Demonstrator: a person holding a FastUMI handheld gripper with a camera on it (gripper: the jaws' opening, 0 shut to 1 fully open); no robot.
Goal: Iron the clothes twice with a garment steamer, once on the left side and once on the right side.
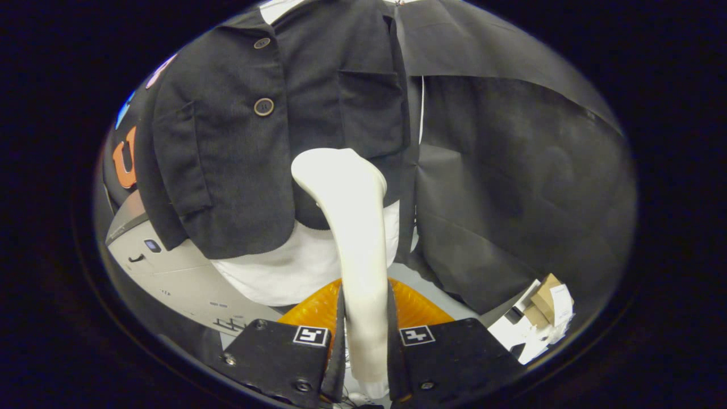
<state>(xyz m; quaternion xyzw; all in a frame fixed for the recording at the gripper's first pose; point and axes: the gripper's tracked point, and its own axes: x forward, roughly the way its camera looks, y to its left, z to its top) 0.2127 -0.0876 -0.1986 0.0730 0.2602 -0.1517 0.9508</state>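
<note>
Between the claw [364, 335] fingers sits the white steamer [355, 238] handle, pinched from both sides, its head against the lower hem of the dark jacket [238, 142] near the front opening. Which side is already steamed can't be told; a pass looks underway, jacket hanging over a white shirt [284, 267]

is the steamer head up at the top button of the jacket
No, the steamer, held between the tool fingers, has its head near the dark jacket's lower hem, well below both buttons.
</note>
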